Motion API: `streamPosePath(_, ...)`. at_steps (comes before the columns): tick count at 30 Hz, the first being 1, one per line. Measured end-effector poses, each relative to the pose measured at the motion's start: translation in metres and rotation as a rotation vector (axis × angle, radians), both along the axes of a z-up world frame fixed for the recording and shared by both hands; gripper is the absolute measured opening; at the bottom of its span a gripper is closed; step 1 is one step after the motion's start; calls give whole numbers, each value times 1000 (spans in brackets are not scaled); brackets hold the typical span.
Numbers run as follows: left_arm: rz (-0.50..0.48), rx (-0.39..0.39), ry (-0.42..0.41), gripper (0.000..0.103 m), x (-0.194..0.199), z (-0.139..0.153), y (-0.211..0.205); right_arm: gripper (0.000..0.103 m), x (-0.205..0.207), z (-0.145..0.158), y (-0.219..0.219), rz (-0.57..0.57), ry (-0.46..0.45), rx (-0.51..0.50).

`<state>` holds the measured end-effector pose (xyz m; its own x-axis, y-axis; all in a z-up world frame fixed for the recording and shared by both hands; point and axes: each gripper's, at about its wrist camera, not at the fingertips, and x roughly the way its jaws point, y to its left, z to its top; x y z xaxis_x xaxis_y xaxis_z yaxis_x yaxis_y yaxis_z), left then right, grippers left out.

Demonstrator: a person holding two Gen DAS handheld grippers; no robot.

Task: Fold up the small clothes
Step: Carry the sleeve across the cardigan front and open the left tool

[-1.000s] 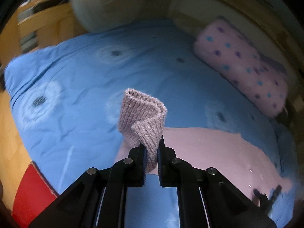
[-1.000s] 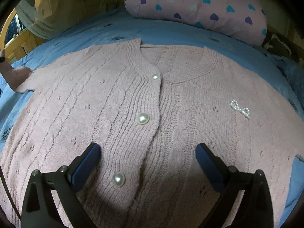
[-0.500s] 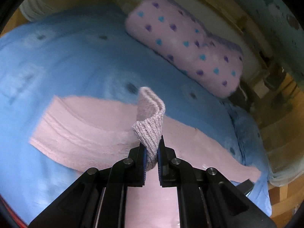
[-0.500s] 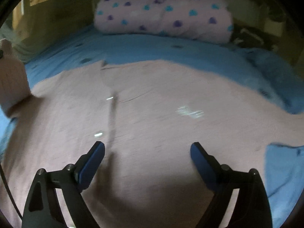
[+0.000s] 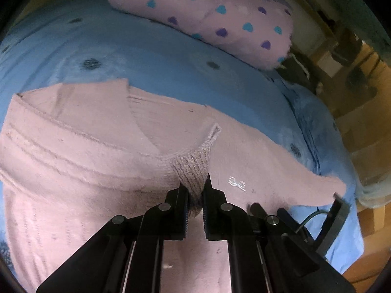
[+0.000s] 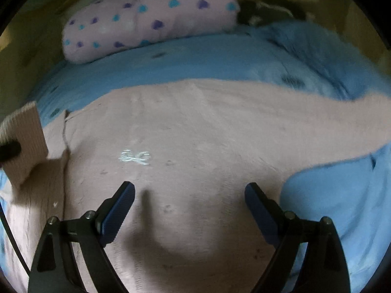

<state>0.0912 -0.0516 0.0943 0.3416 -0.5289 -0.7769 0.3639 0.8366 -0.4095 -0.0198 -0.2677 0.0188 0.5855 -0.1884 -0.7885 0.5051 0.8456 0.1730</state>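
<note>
A pink knit cardigan (image 5: 80,151) lies flat on a blue bedsheet (image 5: 151,56). My left gripper (image 5: 195,190) is shut on the ribbed sleeve cuff (image 5: 193,168) and holds the sleeve folded across the cardigan's body. A sparkly bow (image 5: 236,183) sits just right of it. In the right wrist view the cardigan (image 6: 195,127) fills the middle, with the bow (image 6: 134,156) and the held cuff (image 6: 23,141) at the left edge. My right gripper (image 6: 189,195) is open and empty, low over the cardigan's right half; the other sleeve (image 6: 354,124) stretches right.
A pink pillow with blue and purple hearts (image 5: 207,14) lies at the head of the bed; it also shows in the right wrist view (image 6: 146,17). Wooden furniture (image 5: 361,112) stands past the right bed edge. My right gripper (image 5: 337,210) shows at lower right.
My left gripper has carried the cuff from off the cardigan's side over onto its body. My right gripper has shifted right, from the buttons toward the bow and right sleeve, staying open.
</note>
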Motion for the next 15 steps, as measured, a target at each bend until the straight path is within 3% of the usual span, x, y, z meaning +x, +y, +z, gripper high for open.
streamPosePath(5, -57, -29, 1, 0, -7, 3, -37, 93, -6, -5, -4, 13, -33, 20)
streamPosePath(7, -75, -30, -3, 0, -9, 5, -49, 93, -14, 0, -7, -2, -84, 43)
streamPosePath(12, -112, -55, 9, 0, -10, 0, -74, 93, -32, 22, -36, -128, -209, 96)
streamPosePath(14, -148, -109, 37, 0, -7, -8, -78, 93, -38, 26, -52, -178, -225, 142)
streamPosePath(15, -188, -143, 57, 7, -6, -10, -75, 93, -40, 28, -57, -188, -238, 171)
